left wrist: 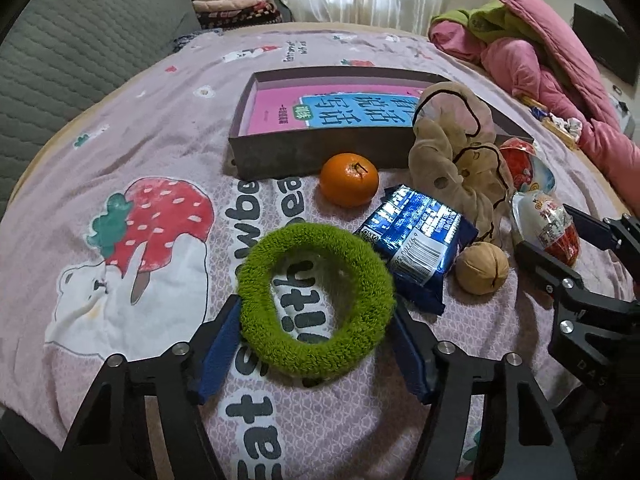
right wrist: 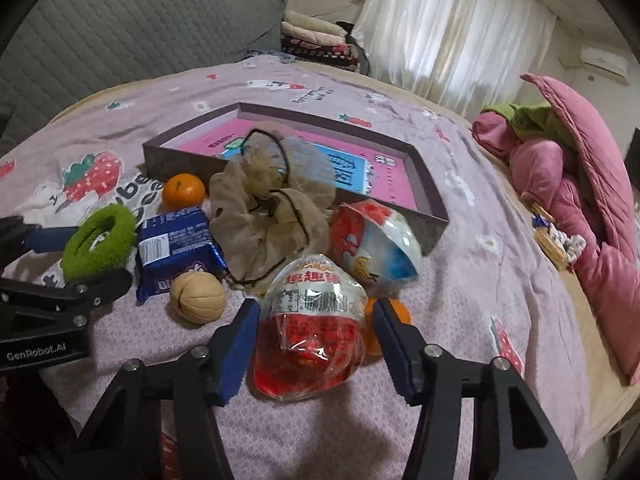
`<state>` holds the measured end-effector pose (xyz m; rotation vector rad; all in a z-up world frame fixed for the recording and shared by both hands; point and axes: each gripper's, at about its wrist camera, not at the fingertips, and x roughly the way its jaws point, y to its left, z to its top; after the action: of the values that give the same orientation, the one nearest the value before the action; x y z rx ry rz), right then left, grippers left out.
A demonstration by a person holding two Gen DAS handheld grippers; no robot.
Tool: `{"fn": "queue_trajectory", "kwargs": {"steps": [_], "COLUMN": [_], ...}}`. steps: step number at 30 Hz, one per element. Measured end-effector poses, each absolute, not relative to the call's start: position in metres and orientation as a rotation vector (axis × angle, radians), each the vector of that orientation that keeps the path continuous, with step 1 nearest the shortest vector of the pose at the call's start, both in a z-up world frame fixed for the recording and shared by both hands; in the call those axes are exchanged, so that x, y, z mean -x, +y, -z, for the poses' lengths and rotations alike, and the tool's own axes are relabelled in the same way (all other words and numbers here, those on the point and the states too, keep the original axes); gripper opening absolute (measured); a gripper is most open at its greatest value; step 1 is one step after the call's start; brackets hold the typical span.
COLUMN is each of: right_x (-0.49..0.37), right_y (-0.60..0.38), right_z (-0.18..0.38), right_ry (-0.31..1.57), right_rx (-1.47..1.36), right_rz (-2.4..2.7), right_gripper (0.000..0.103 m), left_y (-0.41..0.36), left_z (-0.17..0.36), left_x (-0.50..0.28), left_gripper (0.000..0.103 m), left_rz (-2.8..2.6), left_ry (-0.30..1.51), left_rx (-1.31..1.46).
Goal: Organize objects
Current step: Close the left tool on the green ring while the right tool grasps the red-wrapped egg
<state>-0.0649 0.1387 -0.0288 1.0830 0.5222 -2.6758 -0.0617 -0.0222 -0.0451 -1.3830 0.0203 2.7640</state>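
A shallow brown box [left wrist: 316, 152] with a pink book inside lies on the bed; it also shows in the right wrist view [right wrist: 424, 184]. My left gripper [left wrist: 316, 320] is open around a fuzzy green ring [left wrist: 316, 304] lying on the sheet. My right gripper [right wrist: 312, 320] is open around a red-and-white wrapped toy egg [right wrist: 312, 328]. Between them lie a blue snack packet [left wrist: 416, 236], a walnut [left wrist: 482, 268], an orange [left wrist: 349, 179], a beige drawstring pouch [left wrist: 456, 148] and a second toy egg [right wrist: 376, 240]. Another orange [right wrist: 396, 316] is partly hidden behind the right finger.
The pink printed bedsheet [left wrist: 140, 128] covers the bed. Pink and green quilts [left wrist: 532, 60] are piled at the right. A grey quilted headboard [left wrist: 60, 60] and folded blankets [left wrist: 236, 4] stand behind. Small items [right wrist: 556, 240] lie by the right edge.
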Motion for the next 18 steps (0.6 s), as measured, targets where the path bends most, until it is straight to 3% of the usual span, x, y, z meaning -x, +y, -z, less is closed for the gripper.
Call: {"fn": "queue_trajectory", "kwargs": {"steps": [3,10,18], "right_x": [0.069,0.074,0.074], "right_y": [0.133,0.132,0.154], "right_z": [0.031,0.03,0.021], "right_ry": [0.562,0.491,0.242], "right_rx": [-1.088,-1.073,-1.06], "right_rz": [2.661,2.625,2.591], "right_gripper": [0.055,0.052,0.052], "left_y": [-0.025,-0.031,-0.037], "left_z": [0.045,0.042,0.034], "left_x": [0.067,0.07,0.066], "left_gripper": [0.061,0.024,0.016], "left_rz": [-2.744,-2.756,-2.75], "left_ry": [-0.005,-0.043,-0.112], "left_rx": [1.394,1.365,1.306]}}
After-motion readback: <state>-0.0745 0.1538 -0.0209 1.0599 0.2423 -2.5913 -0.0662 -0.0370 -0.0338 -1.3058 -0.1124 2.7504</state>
